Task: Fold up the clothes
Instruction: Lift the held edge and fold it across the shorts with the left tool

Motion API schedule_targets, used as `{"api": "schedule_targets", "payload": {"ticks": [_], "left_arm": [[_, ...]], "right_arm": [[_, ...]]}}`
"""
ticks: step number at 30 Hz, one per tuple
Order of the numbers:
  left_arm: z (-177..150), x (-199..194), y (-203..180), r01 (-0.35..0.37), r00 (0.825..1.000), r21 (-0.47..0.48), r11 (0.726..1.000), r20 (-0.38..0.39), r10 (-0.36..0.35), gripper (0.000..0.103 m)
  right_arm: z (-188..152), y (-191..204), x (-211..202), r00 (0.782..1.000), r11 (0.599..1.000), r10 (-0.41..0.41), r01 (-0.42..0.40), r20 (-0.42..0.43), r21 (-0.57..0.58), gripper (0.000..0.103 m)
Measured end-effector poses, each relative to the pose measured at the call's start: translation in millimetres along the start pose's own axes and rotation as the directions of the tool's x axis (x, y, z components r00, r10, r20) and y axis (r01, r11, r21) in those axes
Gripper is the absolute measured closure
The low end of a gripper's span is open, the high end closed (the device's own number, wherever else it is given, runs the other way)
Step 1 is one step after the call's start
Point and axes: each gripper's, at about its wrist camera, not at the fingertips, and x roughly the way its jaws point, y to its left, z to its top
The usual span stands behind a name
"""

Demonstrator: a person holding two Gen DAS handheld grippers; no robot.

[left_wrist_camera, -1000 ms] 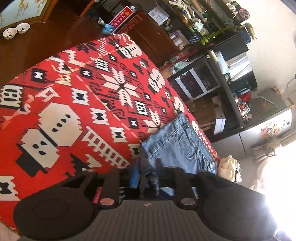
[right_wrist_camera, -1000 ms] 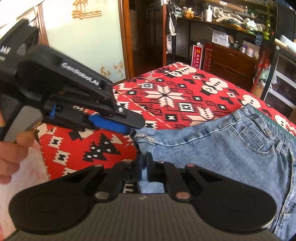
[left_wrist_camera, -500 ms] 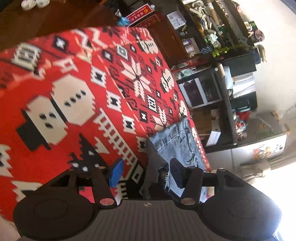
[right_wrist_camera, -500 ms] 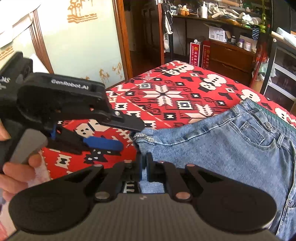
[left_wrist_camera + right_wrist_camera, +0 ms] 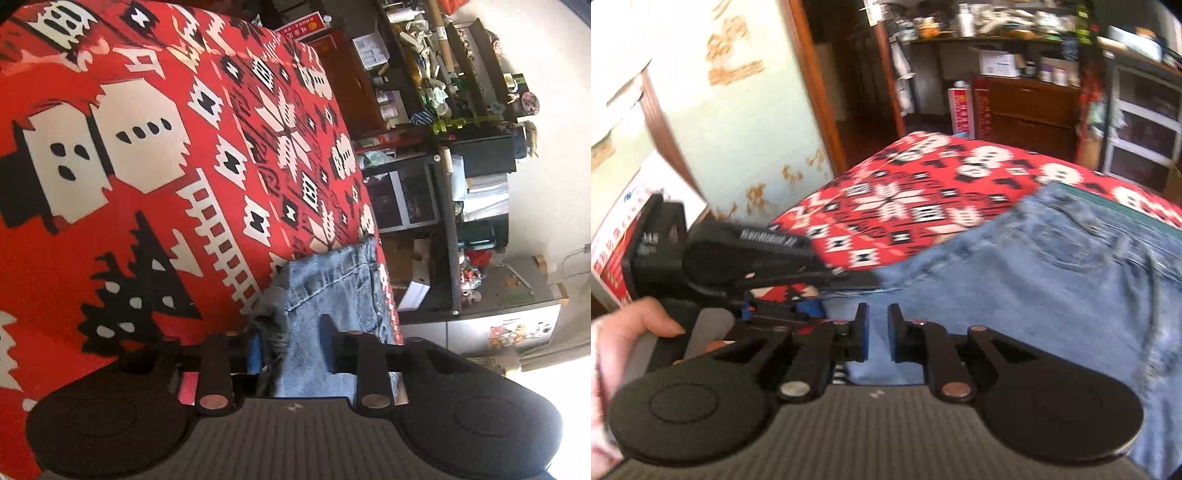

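Lying on the red patterned tabletop [image 5: 155,206] are the denim shorts [image 5: 1052,280]. Left tongs [image 5: 290,349] are standing spread around their frayed hem; right tongs [image 5: 878,332] are hovering slightly parted over the denim, gripping nothing.

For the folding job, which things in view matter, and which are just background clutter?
Job: denim jeans; red patterned cover beneath them; left gripper; right gripper.

Clutter: cluttered shelves; wooden cabinet; glass-door cabinet.
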Motion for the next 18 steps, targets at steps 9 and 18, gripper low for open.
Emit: {"api": "schedule_targets", "payload": {"ticks": [9, 18], "left_arm": [[9, -17, -10, -0.043, 0.991, 0.041, 0.998, 0.127, 0.038, 0.094], [60, -50, -3, -0.068, 0.969, 0.012, 0.998, 0.237, 0.063, 0.094]], "right_arm": [[-21, -89, -81, 0.98, 0.97, -0.195, 0.187, 0.037, 0.157, 0.091], [-49, -158, -152, 0.938, 0.902, -0.343, 0.317, 0.041, 0.293, 0.091]]}}
